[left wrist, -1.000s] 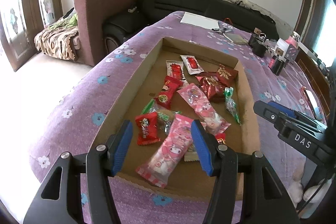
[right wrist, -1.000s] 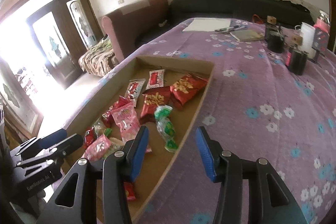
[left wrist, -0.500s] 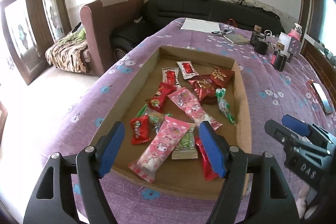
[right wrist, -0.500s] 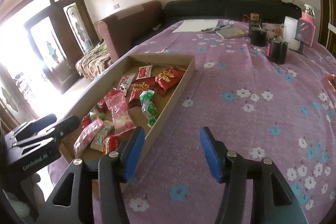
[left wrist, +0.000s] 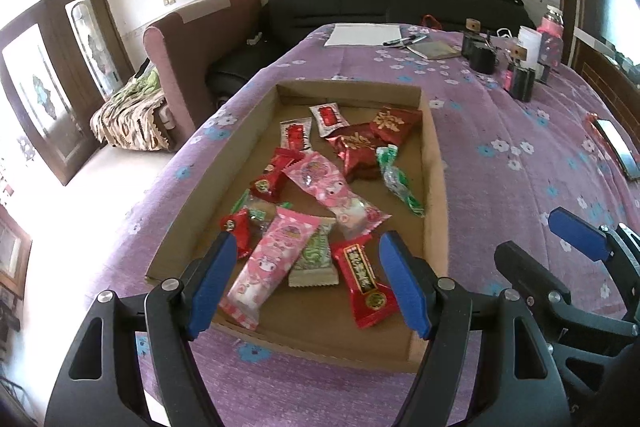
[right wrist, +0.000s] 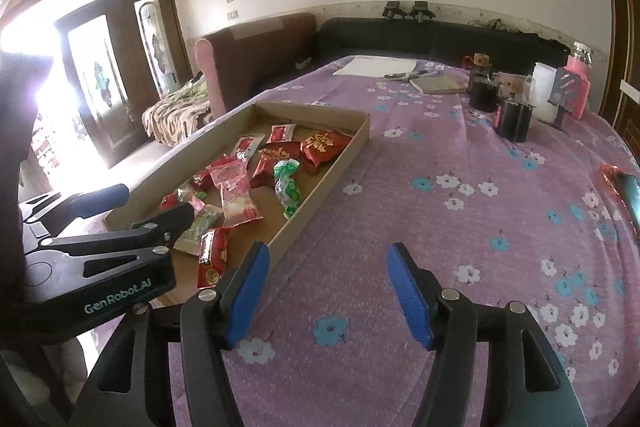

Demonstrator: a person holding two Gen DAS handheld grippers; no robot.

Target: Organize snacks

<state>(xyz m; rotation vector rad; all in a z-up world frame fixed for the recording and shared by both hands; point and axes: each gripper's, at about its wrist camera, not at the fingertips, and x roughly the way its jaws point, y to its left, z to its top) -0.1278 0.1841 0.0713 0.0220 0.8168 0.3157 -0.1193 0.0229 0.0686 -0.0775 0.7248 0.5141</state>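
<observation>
The left tool (left wrist: 308, 279) hangs over the near end of a shallow cardboard tray (left wrist: 434, 163), its blue pads spread apart and grasping nothing; the snacks below are only seen through the gap. The right tool (right wrist: 328, 291) hovers over bare purple floral cloth (right wrist: 460, 211) just right of the tray, its jaws opening with nothing between them. In the left wrist view the right tool also shows at the lower right edge, beside the tray's right wall.

All the snacks lie loose inside the tray, which sits on the cloth-covered tabletop. Nearest the left tool are a pink cartoon-print packet (left wrist: 272, 263), a pale green wafer-like packet (left wrist: 314, 259) partly under it, and a long red bar (left wrist: 362, 279) angled toward the near right corner. A small red candy (left wrist: 238, 227) lies to the left of these. Further in, a second pink packet (left wrist: 332, 187) lies diagonally, a red wrapper (left wrist: 272, 175) touches its left side, and a green-and-white twisted candy (left wrist: 396, 175) lies near the right wall. Beyond them are two dark red foil bags (left wrist: 360, 147) overlapping each other, then two small white-and-red sachets (left wrist: 316, 125) near the far wall.

Farther along the tabletop stand dark cylindrical containers (right wrist: 516, 117), a white jug (right wrist: 544, 95), a pink bottle (right wrist: 578, 83), a notebook (right wrist: 440, 85) and a white sheet (right wrist: 376, 67). A phone (left wrist: 616, 147) lies at the right edge. Behind are a black sofa (left wrist: 392, 3) and a maroon armchair (left wrist: 192, 39).
</observation>
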